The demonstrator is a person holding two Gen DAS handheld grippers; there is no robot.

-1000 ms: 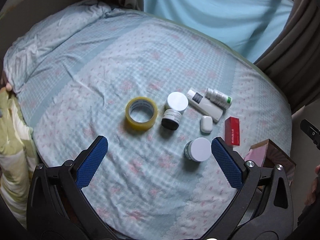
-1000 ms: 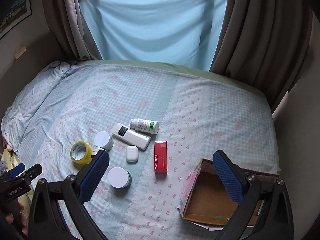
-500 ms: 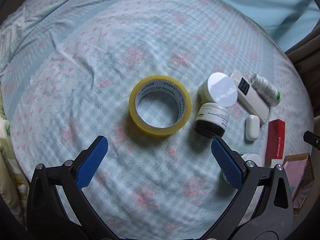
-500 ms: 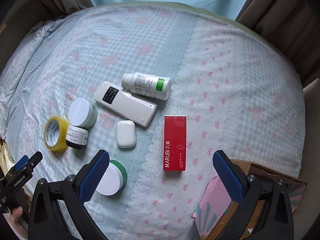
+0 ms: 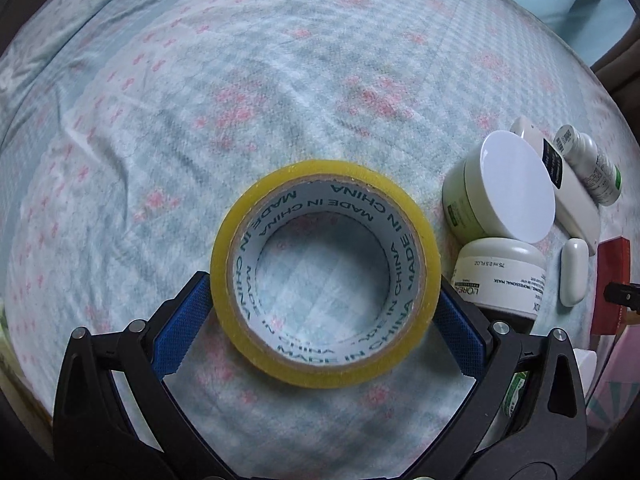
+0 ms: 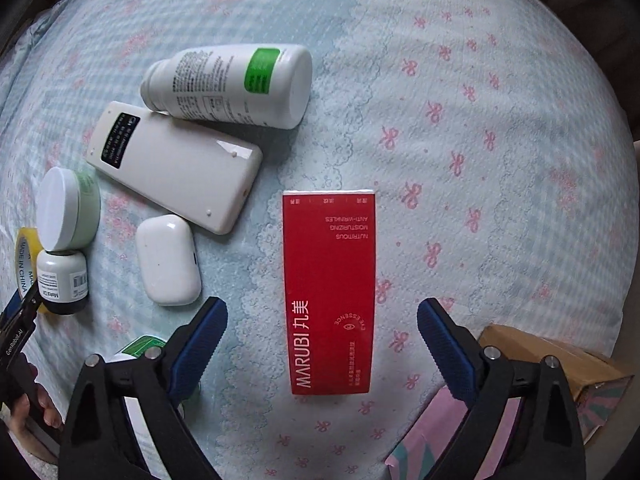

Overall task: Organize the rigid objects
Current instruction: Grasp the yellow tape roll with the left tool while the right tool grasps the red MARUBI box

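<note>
Left gripper (image 5: 322, 312) wide, pads touching tape roll (image 5: 325, 274): closing evenly. Right gripper (image 6: 322, 322) wide, empty, straddling red box (image 6: 329, 292).

The left wrist view looks steeply down on the bed (image 5: 280, 100) from close above, its left claw (image 5: 324, 312) framing the yellow tape roll (image 5: 224, 248), which fills the middle. The right wrist view also faces down on the bed, close over the red box (image 6: 328, 264), with the right claw (image 6: 322, 328) at the bottom edge. Both views share the white-lidded jar (image 5: 516, 188) (image 6: 60, 208), the remote (image 5: 576, 200) (image 6: 172, 164), the white case (image 5: 573, 272) (image 6: 168, 260) and the bottle (image 5: 592, 168) (image 6: 228, 84); the left claw's tip shows at the right view's left edge.
</note>
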